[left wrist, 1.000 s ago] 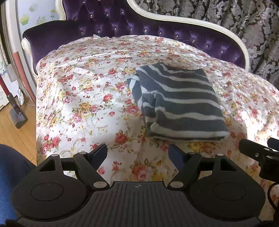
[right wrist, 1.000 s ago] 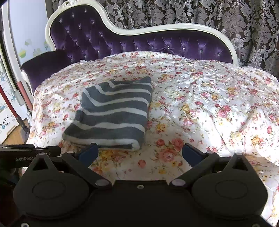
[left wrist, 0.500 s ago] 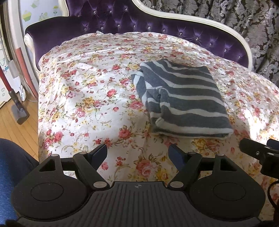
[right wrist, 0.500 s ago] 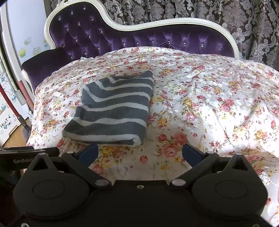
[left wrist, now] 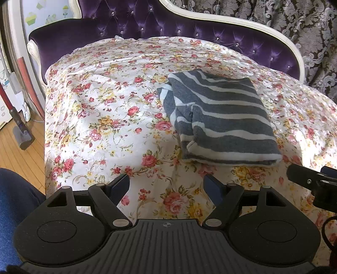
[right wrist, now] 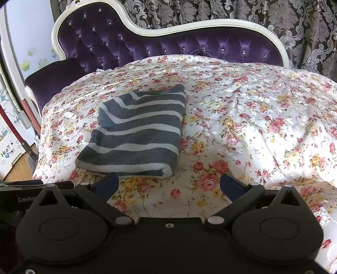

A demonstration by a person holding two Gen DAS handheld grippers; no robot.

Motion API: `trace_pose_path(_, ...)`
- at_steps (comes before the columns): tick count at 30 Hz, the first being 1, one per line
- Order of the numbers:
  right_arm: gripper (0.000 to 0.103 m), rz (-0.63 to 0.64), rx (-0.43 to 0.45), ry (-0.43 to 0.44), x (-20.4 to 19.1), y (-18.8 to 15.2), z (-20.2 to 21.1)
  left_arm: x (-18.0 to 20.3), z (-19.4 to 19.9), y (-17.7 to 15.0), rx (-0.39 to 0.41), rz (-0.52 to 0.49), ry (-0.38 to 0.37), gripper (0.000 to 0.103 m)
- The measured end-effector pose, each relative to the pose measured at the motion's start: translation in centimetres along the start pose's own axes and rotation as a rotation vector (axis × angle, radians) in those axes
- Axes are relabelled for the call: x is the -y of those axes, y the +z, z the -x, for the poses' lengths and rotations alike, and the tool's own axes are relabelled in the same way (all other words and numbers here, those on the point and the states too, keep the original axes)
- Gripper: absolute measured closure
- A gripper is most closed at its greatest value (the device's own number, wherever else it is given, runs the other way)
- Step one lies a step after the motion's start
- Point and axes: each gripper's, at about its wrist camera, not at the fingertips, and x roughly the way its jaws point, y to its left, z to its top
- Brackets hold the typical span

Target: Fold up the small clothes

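Note:
A grey garment with white stripes (left wrist: 221, 118) lies folded into a rectangle on the floral sheet (left wrist: 109, 109). It also shows in the right wrist view (right wrist: 139, 130). My left gripper (left wrist: 167, 187) is open and empty, near the sheet's front edge, below and left of the garment. My right gripper (right wrist: 168, 185) is open and empty, just in front of the garment's near folded edge. Part of the right gripper shows at the right edge of the left wrist view (left wrist: 311, 181).
The sheet covers a purple tufted chaise with a white frame (right wrist: 189, 46). Patterned curtains (right wrist: 273, 16) hang behind. A red-handled vacuum (left wrist: 12, 109) and wooden floor (left wrist: 19, 160) lie to the left. The sheet is rumpled at the right (right wrist: 273, 118).
Both grippers have drawn back and tilted slightly, so the garment sits lower and farther in both views. The garment has not moved. Both grippers stay open.

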Motion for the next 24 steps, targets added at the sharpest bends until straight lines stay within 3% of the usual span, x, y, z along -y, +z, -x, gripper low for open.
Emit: trace_pose_path(24,0.001,-0.008,-0.023,0.000,-0.22,0.19,-0.65,-0.19,-0.34,0.24,-0.009,-0.002,0.004,0.027)
